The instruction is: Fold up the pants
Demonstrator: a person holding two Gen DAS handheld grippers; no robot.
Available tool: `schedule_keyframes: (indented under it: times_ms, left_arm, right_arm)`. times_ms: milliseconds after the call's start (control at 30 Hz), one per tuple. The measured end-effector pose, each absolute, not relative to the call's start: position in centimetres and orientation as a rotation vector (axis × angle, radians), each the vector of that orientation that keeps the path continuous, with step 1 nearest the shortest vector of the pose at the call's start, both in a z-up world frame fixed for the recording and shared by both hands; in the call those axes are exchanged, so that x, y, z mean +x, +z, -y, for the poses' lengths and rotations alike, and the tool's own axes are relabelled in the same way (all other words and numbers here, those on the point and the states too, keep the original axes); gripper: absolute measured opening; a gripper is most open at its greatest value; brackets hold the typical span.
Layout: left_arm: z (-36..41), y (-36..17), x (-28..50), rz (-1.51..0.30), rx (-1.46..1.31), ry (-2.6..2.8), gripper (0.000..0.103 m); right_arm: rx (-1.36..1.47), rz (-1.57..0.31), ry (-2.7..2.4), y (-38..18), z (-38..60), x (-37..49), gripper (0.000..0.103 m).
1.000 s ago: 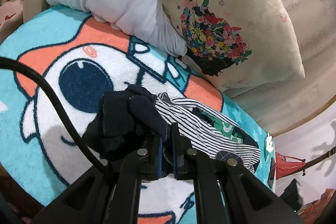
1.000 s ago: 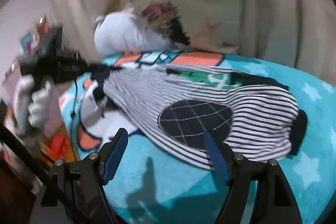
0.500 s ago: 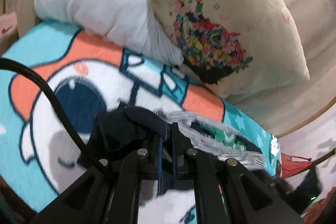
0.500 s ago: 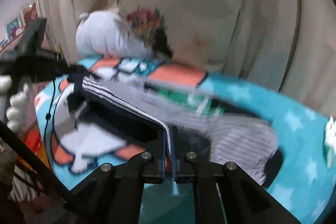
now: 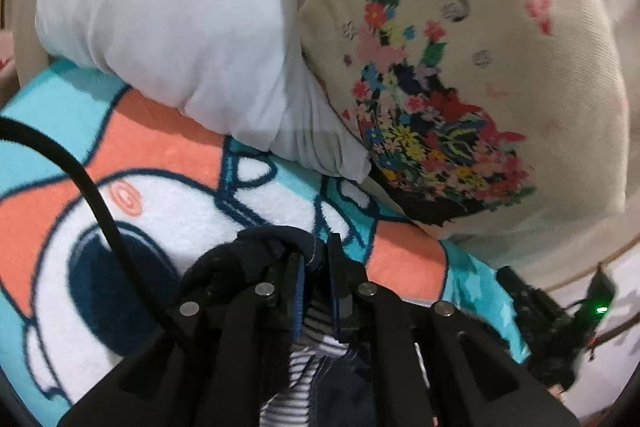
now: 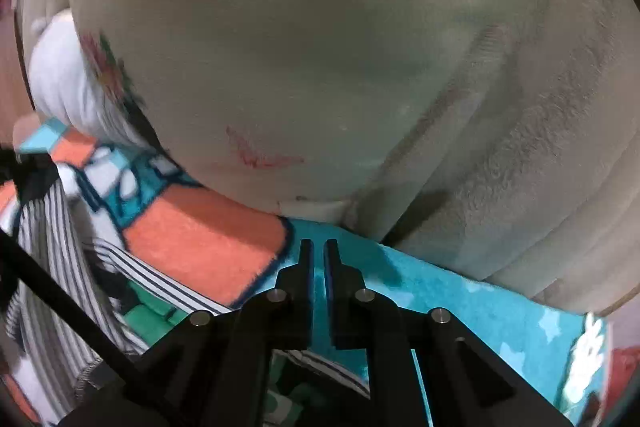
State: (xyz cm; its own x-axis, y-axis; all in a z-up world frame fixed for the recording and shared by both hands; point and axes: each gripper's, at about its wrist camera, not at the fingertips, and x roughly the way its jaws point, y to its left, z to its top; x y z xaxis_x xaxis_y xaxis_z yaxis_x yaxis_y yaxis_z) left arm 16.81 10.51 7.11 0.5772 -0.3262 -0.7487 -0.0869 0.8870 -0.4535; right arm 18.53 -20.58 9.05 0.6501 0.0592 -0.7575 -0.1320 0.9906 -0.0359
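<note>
The left tool (image 5: 316,259) is clamped on the pants (image 5: 256,255) over the blanket (image 5: 192,155); the right tool (image 6: 316,259) has its jaws together, also on them.

Pants (image 6: 60,267) on blanket (image 6: 208,243), before pillows (image 5: 520,87)

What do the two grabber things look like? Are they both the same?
Yes, they match. The left gripper and right gripper are black, each with two flat fingers lined with blue pads, round silver bolts and chunky angled arms. A black cable curves past the left one.
</note>
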Motion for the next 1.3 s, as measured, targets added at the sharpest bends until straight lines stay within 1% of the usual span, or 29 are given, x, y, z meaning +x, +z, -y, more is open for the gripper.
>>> schedule_keyframes:
  times_ms: [67, 100, 133, 233, 333, 433, 567, 600, 633, 700, 733, 767, 967, 1167, 1200, 1233, 1267, 1300]
  left_arm:
    - [-10.4, 7.7, 16.1, -0.945, -0.438, -0.154, 0.009]
    - [-10.2, 7.8, 15.9, -0.937, -0.42, -0.156, 0.009]
    - [-10.0, 7.9, 15.9, -0.932, -0.406, -0.153, 0.009]
    - [-9.3, 7.5, 16.1, -0.935, -0.399, -0.14, 0.009]
    - [-8.9, 7.3, 16.0, -0.931, -0.411, -0.135, 0.009]
    - [-9.1, 7.6, 15.6, -0.922, -0.42, -0.13, 0.009]
    - [-9.7, 8.1, 15.1, -0.913, -0.43, -0.132, 0.009]
    - [-9.8, 8.1, 15.0, -0.913, -0.431, -0.134, 0.009]
    - [-9.7, 8.0, 15.0, -0.914, -0.429, -0.138, 0.009]
    - [-9.7, 7.9, 14.9, -0.914, -0.423, -0.139, 0.009]
    - [-9.6, 7.9, 14.9, -0.912, -0.417, -0.14, 0.009]
    - [-9.6, 7.9, 14.9, -0.91, -0.415, -0.14, 0.009]
    - [-9.6, 7.6, 16.8, -0.922, -0.437, -0.126, 0.009]
    - [-9.5, 7.5, 18.0, -0.937, -0.48, -0.169, 0.011]
    - [-9.4, 7.6, 17.8, -0.936, -0.473, -0.168, 0.012]
    - [-9.4, 7.6, 17.5, -0.934, -0.466, -0.171, 0.013]
    - [-9.5, 7.7, 17.3, -0.937, -0.469, -0.184, 0.015]
    - [-9.7, 7.9, 17.0, -0.938, -0.473, -0.201, 0.019]
  right_arm:
    - [-0.03, -0.827, 0.198, 10.8, 20.9, 16.3, 0.042]
    - [-0.023, -0.822, 0.246, 11.6, 20.6, 14.7, 0.068]
    - [-0.022, -0.815, 0.278, 12.1, 20.3, 13.4, 0.075]
    - [-0.039, -0.835, 0.434, 12.8, 17.8, 8.9, 0.075]
    - [-0.077, -0.87, 0.518, 11.5, 14.8, 6.2, 0.075]
    - [-0.185, -0.893, 0.489, 9.2, 12.7, 5.2, 0.075]
    - [-0.199, -0.909, 0.427, 7.0, 12.0, 5.2, 0.075]
    - [-0.197, -0.906, 0.409, 6.6, 12.0, 5.3, 0.068]
    - [-0.204, -0.913, 0.386, 6.0, 12.0, 5.6, 0.046]
    - [-0.185, -0.958, 0.371, 4.8, 12.0, 6.3, 0.017]
    - [-0.146, -0.958, 0.375, 4.9, 12.5, 6.4, 0.01]
    - [-0.133, -0.958, 0.375, 5.0, 12.7, 6.5, 0.008]
    - [-0.114, -0.919, 0.332, 8.1, 14.1, 7.5, 0.005]
    - [-0.29, -0.805, 0.148, 10.4, 15.2, 15.7, 0.005]
    - [-0.321, -0.786, 0.117, 10.2, 15.1, 17.2, 0.007]
    - [-0.336, -0.793, 0.109, 9.8, 15.0, 18.5, 0.012]
    - [-0.343, -0.832, 0.117, 9.0, 14.9, 19.9, 0.016]
    - [-0.347, -0.867, 0.111, 8.3, 14.9, 20.9, 0.024]
